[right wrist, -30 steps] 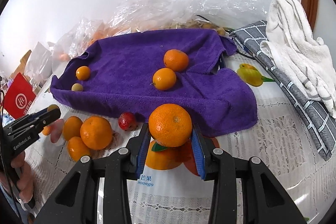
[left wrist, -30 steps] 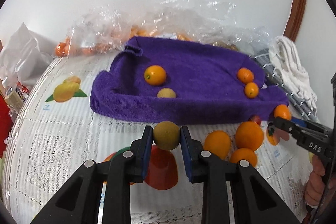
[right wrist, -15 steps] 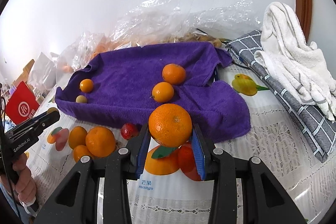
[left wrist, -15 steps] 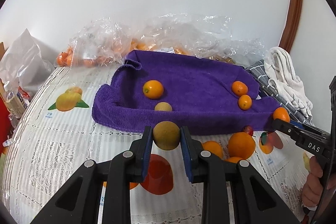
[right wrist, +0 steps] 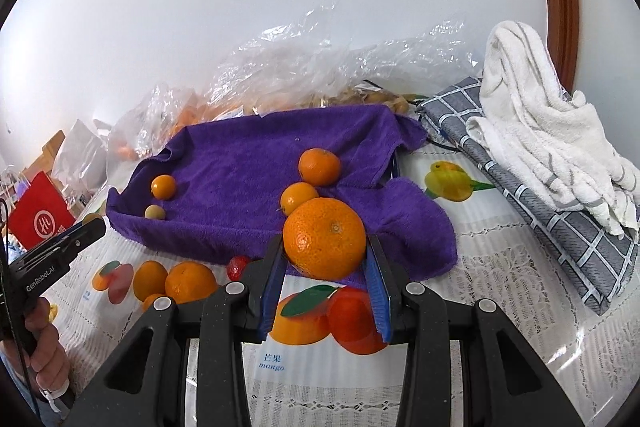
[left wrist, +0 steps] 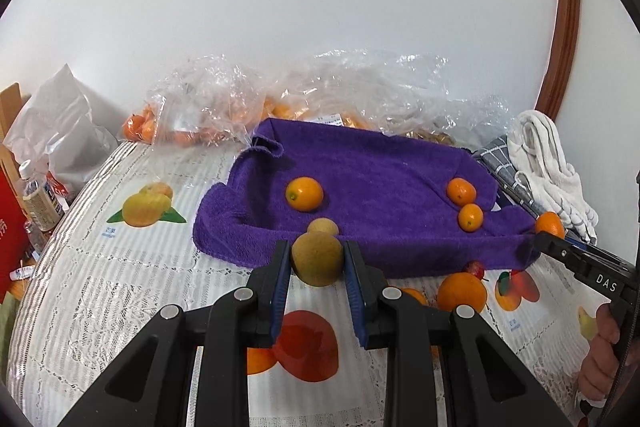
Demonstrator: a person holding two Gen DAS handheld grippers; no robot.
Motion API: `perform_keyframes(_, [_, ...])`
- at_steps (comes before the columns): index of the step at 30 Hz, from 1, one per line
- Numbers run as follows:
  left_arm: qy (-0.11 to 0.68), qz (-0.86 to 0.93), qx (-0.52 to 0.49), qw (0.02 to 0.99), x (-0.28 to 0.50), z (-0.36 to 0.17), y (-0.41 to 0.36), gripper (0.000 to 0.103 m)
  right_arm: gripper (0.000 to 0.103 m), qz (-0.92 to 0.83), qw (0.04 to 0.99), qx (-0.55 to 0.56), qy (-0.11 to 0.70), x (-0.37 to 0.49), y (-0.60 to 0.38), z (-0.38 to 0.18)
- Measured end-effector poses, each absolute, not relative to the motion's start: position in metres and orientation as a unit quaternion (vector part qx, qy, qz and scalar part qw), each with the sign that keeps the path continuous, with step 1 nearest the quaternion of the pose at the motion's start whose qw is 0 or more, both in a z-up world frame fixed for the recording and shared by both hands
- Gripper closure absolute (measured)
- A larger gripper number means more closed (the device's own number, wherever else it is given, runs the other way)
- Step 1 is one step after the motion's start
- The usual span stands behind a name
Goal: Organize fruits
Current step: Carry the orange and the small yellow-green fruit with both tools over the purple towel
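My left gripper point(left wrist: 317, 259) is shut on a round brown-green fruit point(left wrist: 317, 257), held above the table in front of the purple towel point(left wrist: 380, 179). My right gripper point(right wrist: 325, 247) is shut on a large orange point(right wrist: 325, 243), held above the towel's near right corner point(right wrist: 420, 227). On the towel lie a small orange point(left wrist: 304, 193), a small tan fruit point(left wrist: 322, 227) and two oranges point(right wrist: 319, 166) at the right. Loose oranges point(right wrist: 190, 281) and a red fruit point(right wrist: 237, 266) lie on the tablecloth in front of the towel.
Crinkled clear plastic bags point(left wrist: 320, 95) with more oranges sit behind the towel against the wall. A white towel point(right wrist: 548, 131) on a grey checked cloth point(right wrist: 560, 227) lies at the right. A red bag point(right wrist: 38, 223), bottle point(left wrist: 40, 203) and white bag stand at the left.
Both grippers have risen and drawn back a little with their fruits still held; the towel and loose fruit now sit lower and farther in both views.
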State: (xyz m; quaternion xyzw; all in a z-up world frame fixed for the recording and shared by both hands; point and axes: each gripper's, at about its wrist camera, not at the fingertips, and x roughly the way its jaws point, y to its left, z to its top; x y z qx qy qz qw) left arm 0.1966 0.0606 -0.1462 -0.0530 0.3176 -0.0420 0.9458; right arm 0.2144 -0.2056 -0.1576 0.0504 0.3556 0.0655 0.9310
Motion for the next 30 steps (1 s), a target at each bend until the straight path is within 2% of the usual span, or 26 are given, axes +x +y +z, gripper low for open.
perform_keyframes(24, [0.281,-0.006,-0.070,0.957,0.194,-0.133,0.084,0.078,0.065,0.052,0.947,0.044,0.315,0.203,-0.210,-0.141])
perform_keyframes(30, [0.269,0.011,-0.048,0.962,0.193,-0.127,0.085,0.078,0.065,0.045,0.951,0.043,0.304,0.200,-0.212,-0.137])
